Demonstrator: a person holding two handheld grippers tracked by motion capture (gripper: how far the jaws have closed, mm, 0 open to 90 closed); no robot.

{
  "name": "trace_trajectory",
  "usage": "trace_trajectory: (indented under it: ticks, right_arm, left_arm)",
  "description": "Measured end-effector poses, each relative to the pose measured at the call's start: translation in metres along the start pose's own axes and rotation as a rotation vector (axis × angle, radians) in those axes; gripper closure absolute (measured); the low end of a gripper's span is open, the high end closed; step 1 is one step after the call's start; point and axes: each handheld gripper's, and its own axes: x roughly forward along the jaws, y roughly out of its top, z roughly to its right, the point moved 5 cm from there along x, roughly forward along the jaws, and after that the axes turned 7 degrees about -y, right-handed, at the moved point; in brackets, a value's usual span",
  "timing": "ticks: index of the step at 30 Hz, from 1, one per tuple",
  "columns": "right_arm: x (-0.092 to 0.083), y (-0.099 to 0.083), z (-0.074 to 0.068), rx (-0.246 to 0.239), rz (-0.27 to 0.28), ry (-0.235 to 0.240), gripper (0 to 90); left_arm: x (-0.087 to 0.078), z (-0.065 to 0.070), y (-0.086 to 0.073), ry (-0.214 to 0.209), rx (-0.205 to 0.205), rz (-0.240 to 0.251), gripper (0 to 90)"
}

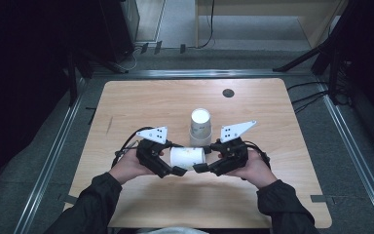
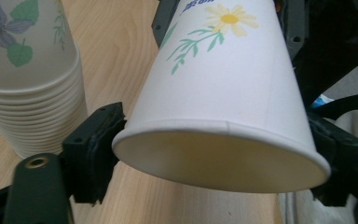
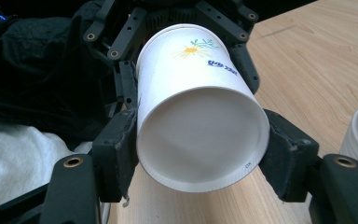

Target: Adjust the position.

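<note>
- The right gripper (image 3: 200,154) has its jaws clamped on the base end of a single paper cup (image 1: 187,157), one black pad on each side of the recessed white bottom, which faces that gripper's camera
- The left gripper (image 2: 214,149) holds the same cup at its open mouth: its jaws stand at a middling width with a pad against each side of the rolled rim, so the cup is pinned at both ends
- The cup lies on its side between the two grippers, at the near middle of the wooden table (image 1: 141,102); whether it is lifted or resting on the board cannot be told
- Just behind it stands a stack of nested cups (image 1: 200,127), mouth down, its many rims layered at the table in the left gripper view
- Judged progress: one cup is already apart from the stack and gripped from both sides; what remains looks like setting it somewhere on the table and, perhaps, going on with the rest of the stack
- Print on the held cup: a yellow daisy with green stems, and beside it a few small dark-blue characters, upside down in the right gripper view and too small to read
- A tiny mark sits on the base rim, also unreadable
- The stack's outer cup carries a pale violet flower with green leaves; no brand name can be made out
</note>
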Motion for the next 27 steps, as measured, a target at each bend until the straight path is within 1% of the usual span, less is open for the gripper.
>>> trace_trajectory:
  ticks: [3,4,5,7,8,9,10,12,13,16,19,21,24,27]
  right_arm:
    - [0.000,-0.001,0.000,0.003,-0.002,0.003,34.8]
    - [0.000,-0.001,0.000,0.006,-0.005,0.003,34.8]
    - [0.000,-0.001,0.001,0.009,-0.009,0.003,34.7]
    - [0.002,-0.002,0.001,0.013,-0.019,0.002,33.9]
    - [0.003,-0.002,0.001,0.011,-0.019,-0.004,31.3]
    - [0.004,-0.002,0.001,0.006,-0.015,-0.016,24.9]
    - [0.005,-0.002,0.000,0.005,-0.015,-0.030,21.0]
    - [0.005,-0.002,0.000,-0.015,-0.019,-0.062,20.0]
    - [0.005,-0.003,0.000,-0.021,-0.028,-0.069,19.3]
    - [0.005,-0.008,0.001,-0.068,-0.068,-0.084,19.2]
    - [0.006,-0.013,0.000,-0.103,-0.104,-0.089,19.5]
    - [0.008,-0.015,0.000,-0.111,-0.119,-0.092,20.1]
    - [0.010,-0.017,0.000,-0.117,-0.135,-0.096,21.2]
    - [0.014,-0.019,0.001,-0.130,-0.159,-0.105,22.0]
  left_arm:
    - [0.000,0.000,0.000,0.000,0.005,-0.007,22.0]
    - [0.000,0.000,-0.001,-0.005,0.002,-0.017,22.7]
    - [0.000,0.000,-0.001,-0.005,0.002,-0.017,23.3]
    - [0.001,-0.001,-0.003,-0.005,-0.009,-0.039,24.2]
    - [0.001,-0.001,-0.003,0.006,-0.009,-0.049,24.6]
    - [0.000,-0.001,-0.004,0.009,-0.010,-0.056,24.7]
    - [-0.001,-0.001,-0.004,0.013,-0.009,-0.067,24.7]
    - [-0.004,-0.002,-0.003,0.026,0.001,-0.074,24.7]
    - [-0.007,-0.001,-0.002,0.022,-0.003,-0.071,24.7]
    - [-0.013,-0.001,0.000,0.030,0.004,-0.082,24.7]
    - [-0.015,0.000,0.000,0.042,0.007,-0.127,24.7]
    - [-0.014,0.000,-0.001,0.054,0.010,-0.164,24.8]
    - [-0.009,-0.001,-0.005,0.071,0.014,-0.238,24.8]
    - [-0.004,-0.003,-0.008,0.069,0.000,-0.280,24.8]
